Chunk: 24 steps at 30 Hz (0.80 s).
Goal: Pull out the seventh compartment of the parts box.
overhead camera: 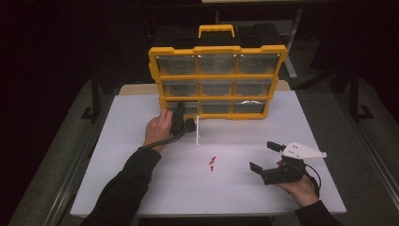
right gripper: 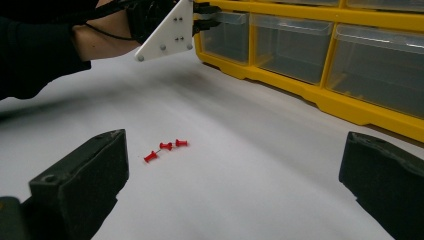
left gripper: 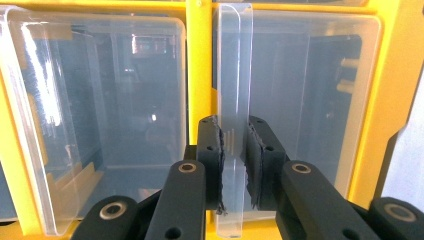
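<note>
1. High view: the left gripper [overhead camera: 181, 117] sits left of centre, at the bottom-left drawer of the yellow plastic organiser cabinet with nine clear drawers [overhead camera: 217, 51]. For a clean step, I judge the pull should run straight back toward the frame's bottom, not sideways.
2. Left gripper view: its jaws are clamped on the clear plastic drawer handle tab [left gripper: 233, 100], upright at centre frame. The pinch looks centred; keeping it square should stop the drawer from jamming.
3. Right gripper view: the right gripper [right gripper: 235, 180] is spread wide and holds nothing, its jaws at the lower corners. Three small red push pins [right gripper: 165, 146] lie left of centre on the white table [right gripper: 260, 165], probably bound for the drawer.
</note>
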### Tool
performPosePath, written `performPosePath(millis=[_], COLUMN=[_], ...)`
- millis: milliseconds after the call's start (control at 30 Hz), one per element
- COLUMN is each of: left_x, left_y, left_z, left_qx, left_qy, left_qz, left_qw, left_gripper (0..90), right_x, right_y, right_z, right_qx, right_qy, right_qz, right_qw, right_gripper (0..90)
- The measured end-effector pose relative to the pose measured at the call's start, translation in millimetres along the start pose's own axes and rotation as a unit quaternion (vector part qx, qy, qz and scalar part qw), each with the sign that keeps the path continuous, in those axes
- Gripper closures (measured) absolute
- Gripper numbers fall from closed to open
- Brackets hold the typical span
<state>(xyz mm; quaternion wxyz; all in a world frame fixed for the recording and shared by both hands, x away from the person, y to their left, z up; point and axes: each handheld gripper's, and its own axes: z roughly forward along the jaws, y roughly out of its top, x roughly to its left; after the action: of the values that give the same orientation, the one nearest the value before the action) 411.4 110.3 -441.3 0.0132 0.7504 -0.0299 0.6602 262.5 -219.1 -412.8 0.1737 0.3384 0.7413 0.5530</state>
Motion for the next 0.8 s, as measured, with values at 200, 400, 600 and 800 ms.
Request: performPosePath(millis=[200,400,600,800], left_x=[-0.5,-1.0,-2.0,-3.5], left_y=[-0.6,-0.8,-0.5,-0.6], left_z=[-3.7,-8.1,-12.5,-19.5], left_qx=[-0.004,-0.005,-0.007,-0.007], left_qy=[0.000,0.000,0.002,0.005], left_qz=[0.000,0.001,-0.003,0.000], left_qw=[1.0000,1.0000,1.0000,1.0000], left_gripper=[78.5,78.5,78.5,78.6], right_x=[0.1,0.1,0.4,0.5], right_y=[0.0,0.0,0.0,-0.2], right_z=[0.0,0.1,0.3,0.5], right_qx=[0.000,0.000,0.001,0.002], right_qy=[0.000,0.000,-0.001,-0.001], right_qz=[0.000,0.000,0.000,-0.001], right_qw=[1.0000,1.0000,1.0000,1.0000], right_gripper=[0.0,0.0,0.0,0.0])
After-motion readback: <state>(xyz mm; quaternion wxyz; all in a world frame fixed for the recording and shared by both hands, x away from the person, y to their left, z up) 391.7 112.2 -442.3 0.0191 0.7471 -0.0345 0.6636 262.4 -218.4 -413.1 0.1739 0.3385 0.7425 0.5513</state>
